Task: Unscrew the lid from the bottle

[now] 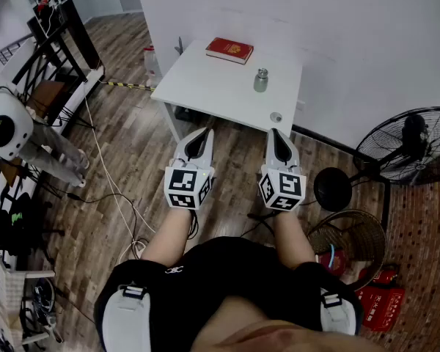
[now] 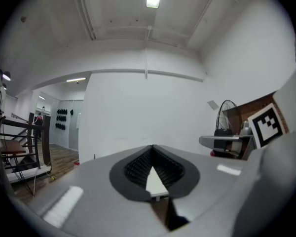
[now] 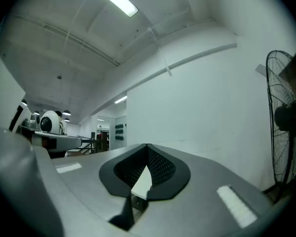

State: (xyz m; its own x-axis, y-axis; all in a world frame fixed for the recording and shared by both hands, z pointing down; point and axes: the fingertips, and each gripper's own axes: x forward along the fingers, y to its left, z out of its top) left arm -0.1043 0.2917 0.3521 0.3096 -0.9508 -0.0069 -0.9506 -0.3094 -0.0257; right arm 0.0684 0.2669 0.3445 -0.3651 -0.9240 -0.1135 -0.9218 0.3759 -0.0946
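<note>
Fingers of the left gripper and of the right gripper are pressed together on nothing, low in the middle of the head view and short of the tabletop. The small bottle stands free in the upper middle with its lid on. Reaching in without spreading the fingers could knock it over, I'd say, and twisting the lid before the body is clamped would likely just spin or tip the bottle.
</note>
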